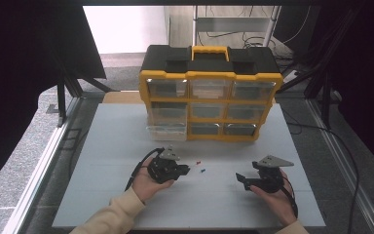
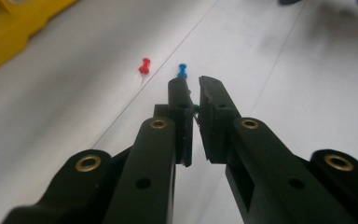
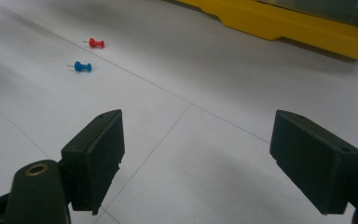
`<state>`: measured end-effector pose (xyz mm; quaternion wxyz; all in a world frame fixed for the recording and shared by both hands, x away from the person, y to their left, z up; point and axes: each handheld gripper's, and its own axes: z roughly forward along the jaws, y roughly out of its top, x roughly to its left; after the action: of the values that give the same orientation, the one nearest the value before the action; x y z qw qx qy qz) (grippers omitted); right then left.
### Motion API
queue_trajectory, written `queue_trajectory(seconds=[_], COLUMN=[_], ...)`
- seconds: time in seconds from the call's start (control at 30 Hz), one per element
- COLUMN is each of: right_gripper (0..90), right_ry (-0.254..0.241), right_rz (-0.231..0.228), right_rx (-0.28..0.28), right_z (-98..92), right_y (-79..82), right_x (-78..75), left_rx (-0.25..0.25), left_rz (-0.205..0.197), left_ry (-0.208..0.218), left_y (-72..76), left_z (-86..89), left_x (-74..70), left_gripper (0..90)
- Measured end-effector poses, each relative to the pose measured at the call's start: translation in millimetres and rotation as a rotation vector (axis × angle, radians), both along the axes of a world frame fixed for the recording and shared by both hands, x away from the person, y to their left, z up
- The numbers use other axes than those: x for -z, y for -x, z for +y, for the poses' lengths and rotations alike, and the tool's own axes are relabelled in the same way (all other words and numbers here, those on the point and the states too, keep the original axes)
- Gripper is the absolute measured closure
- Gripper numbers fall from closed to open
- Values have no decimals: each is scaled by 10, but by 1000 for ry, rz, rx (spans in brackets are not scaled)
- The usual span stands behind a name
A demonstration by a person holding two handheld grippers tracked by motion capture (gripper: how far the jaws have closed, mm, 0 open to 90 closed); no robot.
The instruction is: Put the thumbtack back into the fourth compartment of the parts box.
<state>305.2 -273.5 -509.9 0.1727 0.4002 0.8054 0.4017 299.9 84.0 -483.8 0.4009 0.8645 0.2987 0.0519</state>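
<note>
On the white table (image 1: 117, 161), a red push pin (image 1: 197, 161) (image 2: 144, 66) (image 3: 95, 43) and a blue push pin (image 1: 202, 171) (image 2: 182, 70) (image 3: 81, 66) lie between the two hands. My left gripper (image 1: 187, 170) (image 2: 193, 84) is just left of them, its jaws nearly together and pinching a small green pin (image 2: 196, 109) between the pads. My right gripper (image 1: 242, 181) (image 3: 198, 121) rests further right, pointing toward the pins. Its jaws stand wide apart with nothing between them.
A yellow and black drawer organiser (image 1: 209, 92) (image 2: 9, 28) (image 3: 298, 23) stands at the back of the table, with three rows of clear drawers. Its bottom-left drawer (image 1: 166, 130) is pulled out a little. Metal frame rails (image 1: 39, 165) run along both sides of the table.
</note>
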Motion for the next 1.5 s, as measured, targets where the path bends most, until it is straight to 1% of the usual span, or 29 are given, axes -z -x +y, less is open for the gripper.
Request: queue_trajectory(seconds=[0.03,0.1,0.17,0.2,0.27,0.33,0.5,0.63,0.7,0.77,0.87,0.93,1.03,1.07,1.1,1.13,1.23,1.27,1.3,1.5], right_gripper=[180,180,180,180,180,180,180,180,180,180,180,180,180,180,180,180,181,180,180,180], right_ry=[0,1,1,2,1,3,5,6,7,6,9,10,11,11,12,13,12,10,10,8], right_rz=[-1,-1,-1,0,2,2,1,1,0,2,3,5,6,6,6,6,6,7,7,9], right_rx=[-1,-1,-2,-2,-2,-1,2,1,2,5,7,7,5,5,5,5,6,6,6,3], right_z=[1,3,5,7,9,10,8,10,10,10,8,9,12,12,12,12,10,10,10,10], right_y=[1,1,-4,-6,-8,-9,-12,-10,-12,-13,-13,-16,-20,-20,-22,-22,-22,-22,-24,-23], right_x=[-1,0,5,7,9,10,12,12,13,13,12,14,19,19,20,20,20,20,21,23], left_rx=[-1,-5,0,-5,-7,-4,-10,-20,-25,-31,-40,-46,-64,-64,-77,-98,-131,-131,-139,-157], left_rz=[-12,-16,-21,-31,-46,-52,-84,-125,-142,-171,-194,-201,-204,-204,-207,-204,-203,-203,-193,-187], left_ry=[7,27,31,48,69,98,161,205,244,259,280,289,302,302,304,305,291,291,293,280], left_y=[20,54,63,81,96,114,169,181,176,176,159,121,10,10,-38,-151,-313,-313,-399,-514], left_z=[31,89,120,180,237,289,387,461,497,529,570,598,631,631,636,651,655,655,651,632], left_x=[-24,-61,-78,-114,-165,-234,-461,-683,-796,-900,-1017,-1083,-1168,-1168,-1189,-1217,-1230,-1230,-1228,-1209], left_gripper=[836,836,836,837,836,836,836,836,836,836,836,836,836,836,836,836,836,836,836,835])
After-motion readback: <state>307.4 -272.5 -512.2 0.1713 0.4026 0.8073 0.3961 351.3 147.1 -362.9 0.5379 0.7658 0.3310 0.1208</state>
